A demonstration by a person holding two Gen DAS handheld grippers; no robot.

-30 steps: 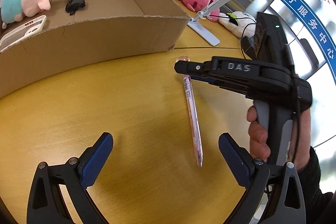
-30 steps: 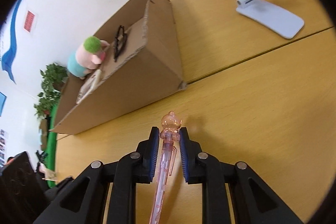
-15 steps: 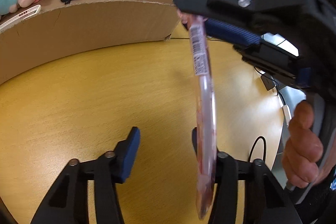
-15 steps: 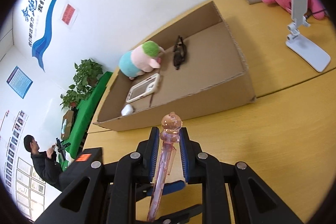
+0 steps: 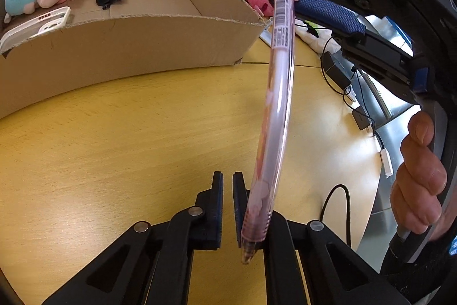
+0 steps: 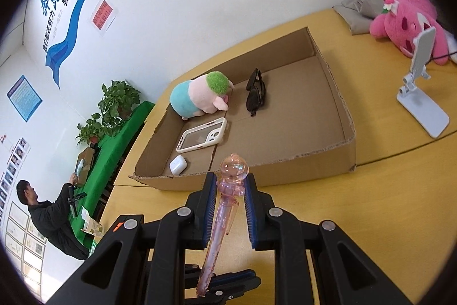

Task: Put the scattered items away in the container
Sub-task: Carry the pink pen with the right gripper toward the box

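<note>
Now, with the left fingers [image 5: 217,199] just closed together on nothing, carrying the one pink pen [image 5: 281,93], which is clamped near its bear-shaped top in the right fingers [image 6: 210,202] and hangs above the counter [image 5: 114,147], short of the cardboard box [image 6: 328,156]. Next, probably: reach on over the near wall, then part the right fingers low above a bare patch inside. Counted left to right in the box: one earbud case [image 6: 177,164], one phone case [image 6: 202,135], one plush pig [image 6: 200,96], one pair of sunglasses [image 6: 255,93]; outside at right, one pink plush [image 6: 405,19] and one phone stand [image 6: 422,105].
</note>
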